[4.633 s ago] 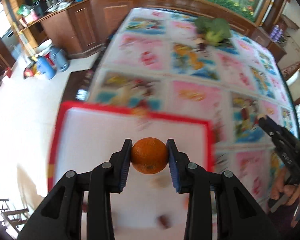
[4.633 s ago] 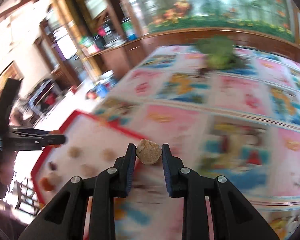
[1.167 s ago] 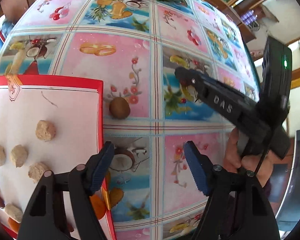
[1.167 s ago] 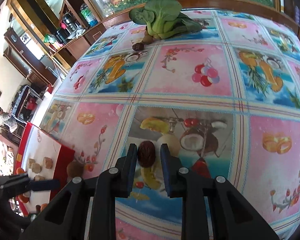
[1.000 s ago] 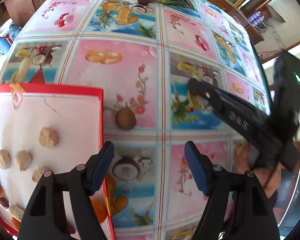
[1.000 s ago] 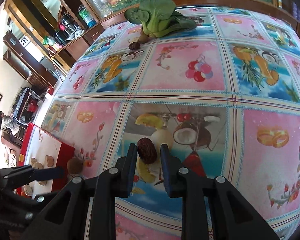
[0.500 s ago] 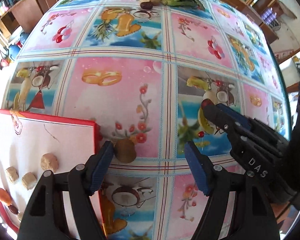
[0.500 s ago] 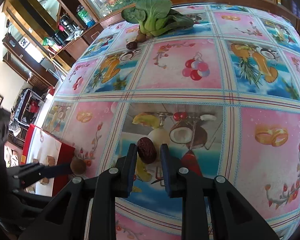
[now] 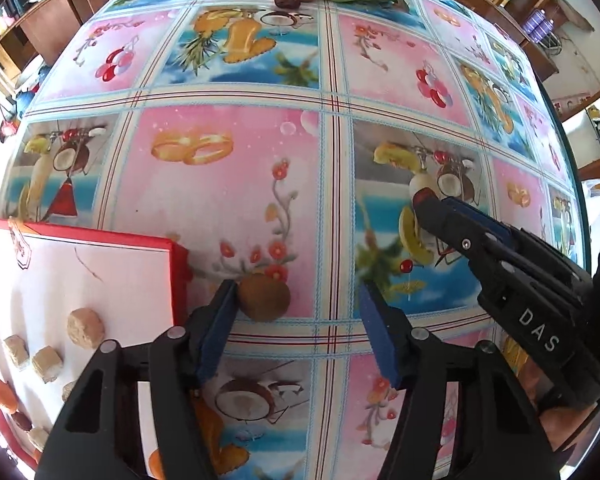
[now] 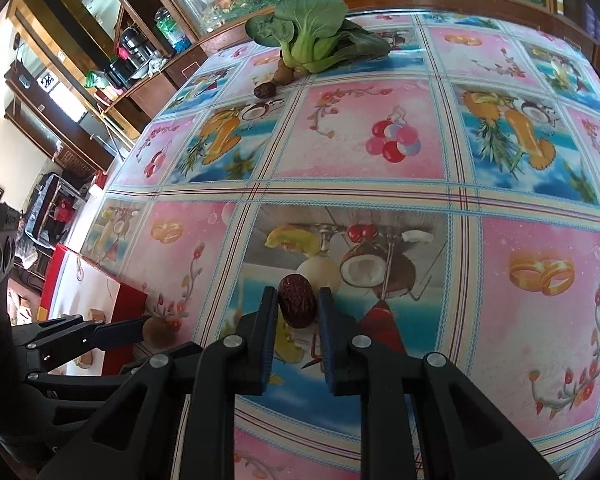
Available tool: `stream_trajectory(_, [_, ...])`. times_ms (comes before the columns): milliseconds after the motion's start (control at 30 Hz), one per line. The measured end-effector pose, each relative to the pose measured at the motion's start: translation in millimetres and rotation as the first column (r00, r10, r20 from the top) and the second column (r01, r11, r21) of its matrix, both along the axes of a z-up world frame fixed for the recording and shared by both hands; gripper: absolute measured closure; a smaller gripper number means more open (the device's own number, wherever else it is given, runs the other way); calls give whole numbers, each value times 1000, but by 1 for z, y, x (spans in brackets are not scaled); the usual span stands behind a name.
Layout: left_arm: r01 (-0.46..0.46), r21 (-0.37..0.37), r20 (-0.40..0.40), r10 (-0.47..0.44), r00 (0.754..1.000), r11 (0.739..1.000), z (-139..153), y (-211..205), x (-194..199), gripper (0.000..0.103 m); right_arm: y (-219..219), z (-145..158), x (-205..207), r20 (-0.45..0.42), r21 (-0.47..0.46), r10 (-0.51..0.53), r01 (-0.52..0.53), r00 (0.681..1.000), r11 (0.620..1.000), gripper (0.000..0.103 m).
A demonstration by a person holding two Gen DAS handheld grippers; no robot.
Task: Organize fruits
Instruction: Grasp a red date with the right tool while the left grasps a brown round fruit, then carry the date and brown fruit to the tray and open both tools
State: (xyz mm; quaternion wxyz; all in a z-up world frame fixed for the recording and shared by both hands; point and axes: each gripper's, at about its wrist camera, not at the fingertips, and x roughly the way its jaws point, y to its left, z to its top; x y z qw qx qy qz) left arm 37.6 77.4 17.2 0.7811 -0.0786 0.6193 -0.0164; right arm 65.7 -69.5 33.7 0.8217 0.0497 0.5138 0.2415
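Brown and round, the kiwi (image 9: 264,297) sits on the printed tablecloth (image 9: 227,184) in your left wrist view, just beside the red-rimmed tray (image 9: 177,276). Your left gripper (image 9: 295,312) has just been closing; its jaws straddle the kiwi, the left pad touching it, the right pad well apart from it, so nothing is gripped. On the tray lie tan chunks (image 9: 85,328) and an orange piece (image 9: 1,395). Your right gripper reaches in from the right.

From your right wrist view, your right gripper (image 10: 297,312) is clamped narrow on a dark red date (image 10: 297,305), apparently lifted just clear of the cloth, though that is hard to judge. Far off, bok choy (image 10: 316,42) lies with another date (image 10: 264,90) and a kiwi-like fruit (image 10: 283,75) just beside it. Your left gripper shows at lower left, at the kiwi.
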Motion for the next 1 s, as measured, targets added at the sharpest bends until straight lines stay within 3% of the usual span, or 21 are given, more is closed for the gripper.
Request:
stream_trajectory(367, [37, 72, 37, -40, 999, 997, 0, -9, -3, 65, 1, 1, -1, 7, 1, -2, 2, 1000, 1000, 85])
stream_trajectory(433, [36, 79, 42, -39, 998, 996, 0, -10, -3, 75, 2, 3, -2, 17, 6, 5, -5, 1000, 1000, 85])
stream_trajectory(800, [34, -1, 97, -34, 995, 999, 11, -3, -14, 75, 5, 11, -7, 58, 42, 12, -15, 998, 999, 85])
stream_trajectory(1000, [39, -30, 246, -30, 969, 999, 50, 11, -52, 75, 16, 21, -21, 100, 96, 58, -67, 993, 993, 85])
